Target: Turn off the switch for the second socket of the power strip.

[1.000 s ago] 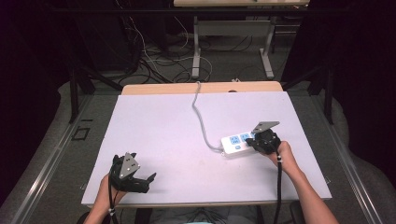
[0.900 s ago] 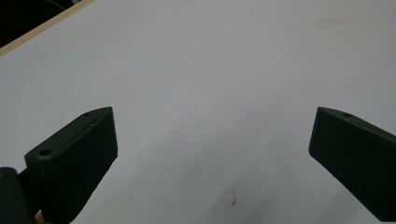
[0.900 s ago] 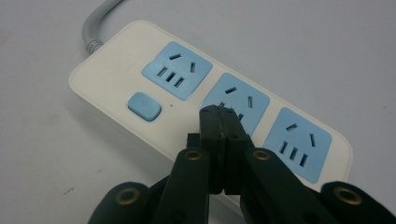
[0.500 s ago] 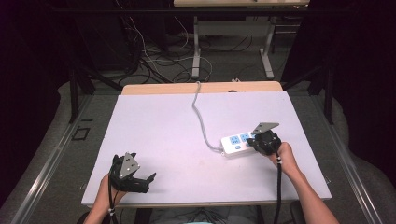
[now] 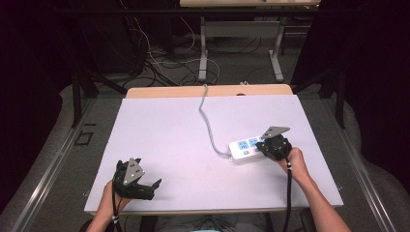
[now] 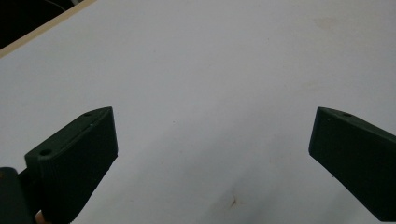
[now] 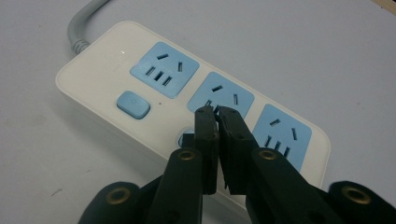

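Observation:
A white power strip [image 5: 244, 147] [image 7: 116, 70] with three blue sockets lies at the table's right, its grey cord [image 5: 209, 123] running toward the far edge. My right gripper [image 5: 267, 145] [image 7: 215, 112] points down at it, tips over the middle socket's near edge and hiding a small blue button. Its jaws have just eased open a sliver; they stand almost together with nothing between them. My left gripper [image 5: 153, 189] [image 6: 212, 126] rests near the front left edge, jaws wide open over bare table.
The white table top [image 5: 169, 130] has a wooden strip [image 5: 193, 91] along its far edge. A blue switch button [image 7: 133, 103] sits beside the strip's first socket. Behind the table stand metal table legs [image 5: 204, 53] and tangled floor cables [image 5: 159, 63].

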Demonstrator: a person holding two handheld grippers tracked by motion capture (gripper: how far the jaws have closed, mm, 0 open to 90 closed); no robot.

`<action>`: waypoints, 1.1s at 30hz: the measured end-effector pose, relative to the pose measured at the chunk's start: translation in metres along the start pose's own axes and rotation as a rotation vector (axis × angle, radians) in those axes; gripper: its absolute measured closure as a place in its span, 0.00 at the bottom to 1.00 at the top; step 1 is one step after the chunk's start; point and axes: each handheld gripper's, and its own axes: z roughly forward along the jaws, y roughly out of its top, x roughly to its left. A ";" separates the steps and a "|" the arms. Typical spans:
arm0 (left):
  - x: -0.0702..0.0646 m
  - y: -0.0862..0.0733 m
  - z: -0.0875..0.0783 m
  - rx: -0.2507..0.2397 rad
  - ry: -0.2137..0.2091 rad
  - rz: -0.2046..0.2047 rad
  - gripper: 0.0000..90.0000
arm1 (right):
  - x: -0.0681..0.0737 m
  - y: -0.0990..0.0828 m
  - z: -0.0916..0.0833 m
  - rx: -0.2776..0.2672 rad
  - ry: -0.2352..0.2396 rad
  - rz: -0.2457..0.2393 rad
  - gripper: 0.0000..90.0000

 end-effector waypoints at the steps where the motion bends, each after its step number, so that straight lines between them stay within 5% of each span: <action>1: 0.000 0.000 0.000 0.000 0.001 0.001 0.01 | 0.000 0.000 0.000 0.001 -0.002 0.000 0.96; 15: 0.000 0.000 0.000 -0.002 0.002 0.006 0.01 | 0.003 0.004 -0.003 0.004 -0.008 -0.018 0.83; 21: 0.000 0.000 -0.001 -0.001 0.001 0.003 0.01 | 0.004 0.007 -0.006 0.008 0.013 0.029 0.56; 27: 0.000 0.000 -0.001 -0.001 0.002 0.000 0.01 | 0.005 0.009 -0.008 0.001 0.055 0.021 0.22; 33: 0.000 0.000 -0.001 0.001 0.002 0.000 0.01 | 0.003 0.011 -0.015 -0.025 0.074 0.044 0.00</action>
